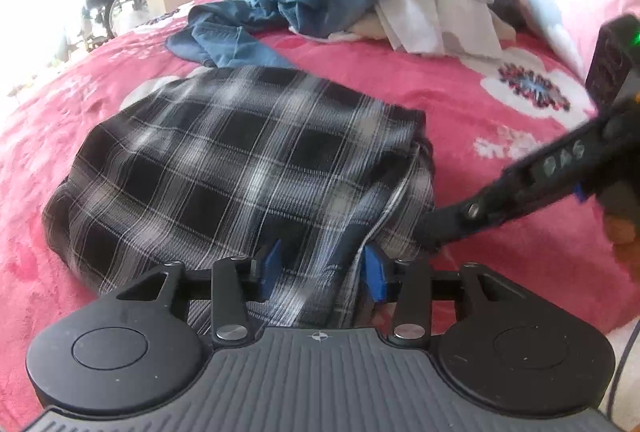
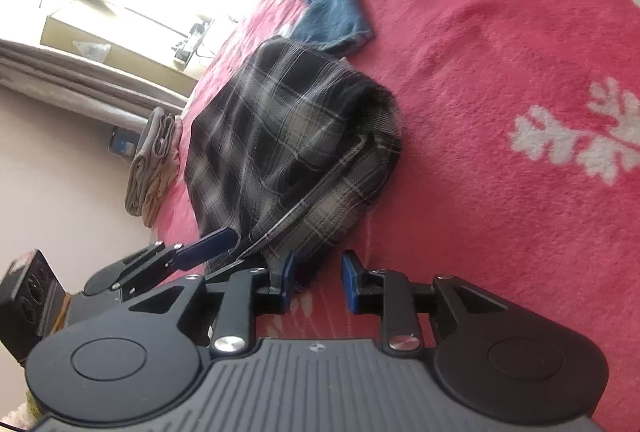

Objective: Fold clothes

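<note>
Plaid shirt (image 1: 240, 167) mid-fold on the bed (image 1: 460, 91). Your left tongs (image 1: 326, 272) straddle its near hem, part open; grip unclear. Right tongs (image 2: 318, 282) part open, empty. Next: pinch hem, fold over.

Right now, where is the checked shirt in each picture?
Left wrist view: the checked shirt fills the middle, lying on the pink blanket, its near edge between the fingers of the left hand-held gripper.
Right wrist view: the checked shirt lies left of centre, running up from the right hand-held gripper.
Shared landmark: the blue jeans just beyond the shirt.
</note>
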